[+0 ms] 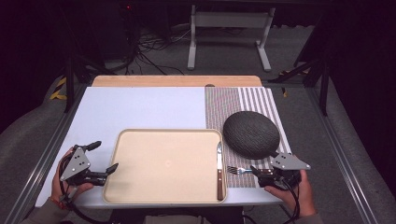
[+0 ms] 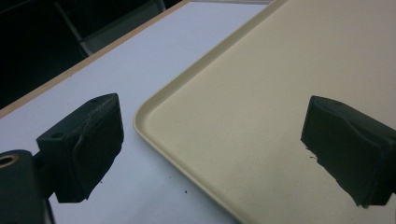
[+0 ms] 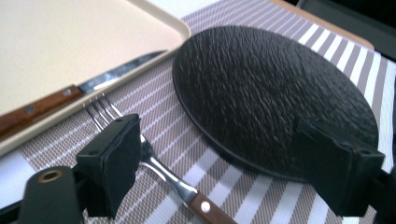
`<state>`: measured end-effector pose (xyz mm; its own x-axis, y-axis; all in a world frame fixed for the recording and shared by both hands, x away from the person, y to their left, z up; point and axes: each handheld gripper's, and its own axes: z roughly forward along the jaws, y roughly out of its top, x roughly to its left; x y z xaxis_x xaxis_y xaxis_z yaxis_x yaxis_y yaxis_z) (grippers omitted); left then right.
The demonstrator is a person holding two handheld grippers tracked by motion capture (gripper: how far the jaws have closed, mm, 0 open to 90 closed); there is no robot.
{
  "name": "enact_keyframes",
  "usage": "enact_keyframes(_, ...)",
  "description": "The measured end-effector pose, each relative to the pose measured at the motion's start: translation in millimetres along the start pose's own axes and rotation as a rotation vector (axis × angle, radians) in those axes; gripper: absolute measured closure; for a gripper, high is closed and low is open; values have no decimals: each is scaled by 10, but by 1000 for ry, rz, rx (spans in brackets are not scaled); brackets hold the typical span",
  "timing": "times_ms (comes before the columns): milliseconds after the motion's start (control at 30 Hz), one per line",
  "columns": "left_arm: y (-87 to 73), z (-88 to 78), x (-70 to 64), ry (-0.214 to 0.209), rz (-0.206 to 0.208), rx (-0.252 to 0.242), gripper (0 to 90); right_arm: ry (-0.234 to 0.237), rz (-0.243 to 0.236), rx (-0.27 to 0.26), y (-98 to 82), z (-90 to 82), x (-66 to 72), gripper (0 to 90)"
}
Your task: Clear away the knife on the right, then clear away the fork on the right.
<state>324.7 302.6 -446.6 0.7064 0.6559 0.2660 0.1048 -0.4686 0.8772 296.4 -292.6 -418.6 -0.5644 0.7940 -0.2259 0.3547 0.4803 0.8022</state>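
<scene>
A beige tray (image 1: 159, 158) lies at the table's front centre. A knife (image 1: 219, 170) with a wooden handle rests along its right rim, blade pointing away. Right of it a fork (image 1: 239, 170) lies on a striped placemat (image 1: 243, 98), tines toward the tray. A dark textured plate (image 1: 251, 134) sits on the mat behind the fork. My left gripper (image 1: 104, 156) is open at the tray's left rim, its jaws astride the tray's corner (image 2: 154, 107). My right gripper (image 3: 224, 158) is open over the fork (image 3: 168, 177), whose handle passes near the left jaw; the plate (image 3: 266, 88) lies beyond.
The white tabletop (image 1: 140, 107) spreads behind the tray, with a wooden strip (image 1: 177, 80) along its far edge. Metal rails flank the table. A white frame stand (image 1: 229, 28) and cables are on the floor beyond.
</scene>
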Motion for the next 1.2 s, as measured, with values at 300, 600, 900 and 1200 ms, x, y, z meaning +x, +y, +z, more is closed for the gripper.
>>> enact_keyframes(300, 22, 10, -16, -10, 12, -4, 64, 42, 7, 71, -116, -2, -48, 239)
enact_keyframes(600, 35, 40, -10, -13, 17, -5, 65, 77, 30, 174, -223, 140, -115, 324)
enact_keyframes(900, 72, 102, -45, -22, 40, 3, 65, 180, 64, 204, -252, 227, -134, 544)
enact_keyframes(1200, 67, 103, -51, -28, 44, 6, 65, 284, -2, 220, -231, 206, -149, 765)
